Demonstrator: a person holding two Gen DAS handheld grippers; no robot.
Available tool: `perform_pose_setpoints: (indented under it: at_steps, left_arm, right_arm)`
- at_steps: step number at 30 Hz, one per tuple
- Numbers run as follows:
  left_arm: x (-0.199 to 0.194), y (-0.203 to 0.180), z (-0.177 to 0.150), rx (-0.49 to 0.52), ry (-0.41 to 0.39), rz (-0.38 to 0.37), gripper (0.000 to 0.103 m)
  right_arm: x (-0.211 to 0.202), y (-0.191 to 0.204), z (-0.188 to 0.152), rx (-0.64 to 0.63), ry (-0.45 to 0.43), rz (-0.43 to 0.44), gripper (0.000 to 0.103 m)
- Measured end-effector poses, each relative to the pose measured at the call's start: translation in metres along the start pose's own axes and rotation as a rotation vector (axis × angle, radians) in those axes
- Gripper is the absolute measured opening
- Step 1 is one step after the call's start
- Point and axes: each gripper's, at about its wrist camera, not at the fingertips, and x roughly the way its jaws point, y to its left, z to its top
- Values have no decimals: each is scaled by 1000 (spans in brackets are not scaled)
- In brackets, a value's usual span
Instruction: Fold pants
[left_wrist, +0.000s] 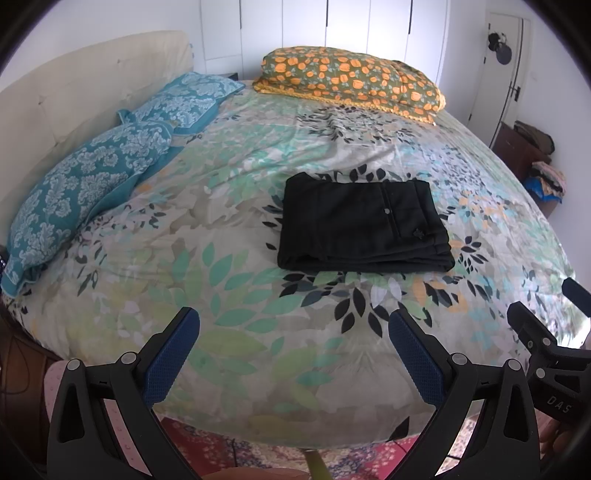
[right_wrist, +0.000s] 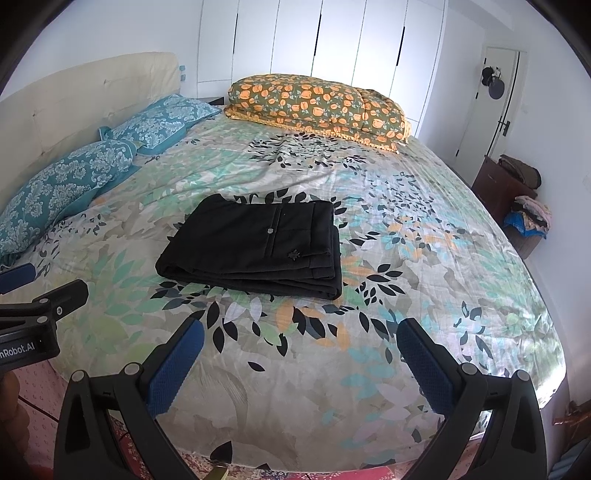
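Left wrist view checked first: pants (left_wrist: 364, 221) found folded into a compact black rectangle on the bed (left_wrist: 236, 229), well ahead of the left gripper (left_wrist: 293, 354) and slightly to its right. Long axis judged to run crosswise to the fingers. Fingers found spread wide, holding nothing, hanging above the near edge of the bed. Right gripper (right_wrist: 299, 363) noted likewise wide open and empty, pants (right_wrist: 255, 245) ahead and slightly to its left. Neither gripper judged clearly nearer; pants about midway between both. Fold judged complete or nearly so. Underside layers of pants hidden; neatness of far edge hard to make out. Pillows (left_wrist: 92, 177) seen well left of pants, folded quilt (left_wrist: 351, 79) well beyond.
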Motion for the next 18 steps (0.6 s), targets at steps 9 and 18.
perform_pose_setpoints:
  at_steps: [9,18]
  left_arm:
    - [-1,0,0,7,-2,-1,102]
    - [-3,3,1,-5,-10,-17,102]
  right_arm:
    - [-1,1,0,4,2,-1,103]
    - [0,3,-1,7,9,-3,103]
